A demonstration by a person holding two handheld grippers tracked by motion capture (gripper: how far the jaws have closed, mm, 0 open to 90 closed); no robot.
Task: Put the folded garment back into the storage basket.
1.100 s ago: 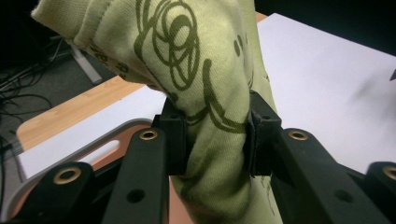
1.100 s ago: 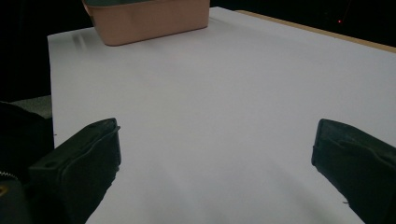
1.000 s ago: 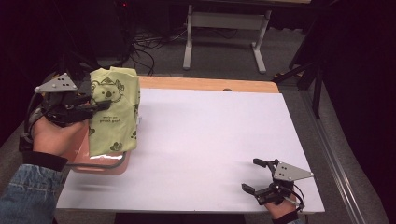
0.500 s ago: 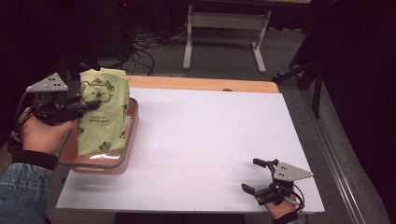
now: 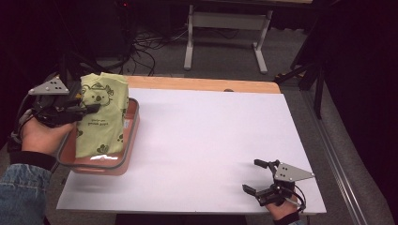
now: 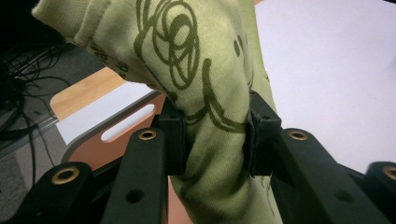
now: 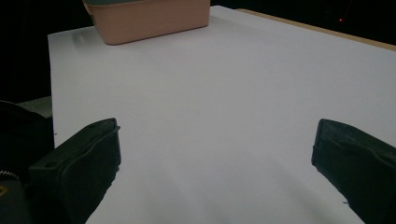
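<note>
A folded pale-green garment [image 5: 102,117] with a dark koala print hangs into a salmon-pink bin [image 5: 129,140] at the table's left edge. My left gripper [image 5: 91,109] is shut on the garment, over the bin. In the left gripper view the cloth [image 6: 210,74] is bunched between the two black pads [image 6: 173,140], with the bin's handle slot behind. My right gripper [image 5: 256,177] rests open near the table's front right corner, nothing between its jaws. Seen from the right gripper view, the bin [image 7: 149,18] stands far across the white tabletop.
The white tabletop [image 5: 211,140] has a wooden strip [image 5: 202,84] along its far edge. Beyond it are a white frame's legs [image 5: 225,33] and cables on the dark floor. A metal rail [image 5: 338,159] runs down the right side.
My left gripper has carried the garment left and down, from above the bin's right part toward its left side; the cloth now hangs lower into the bin. The right gripper has stayed still.
</note>
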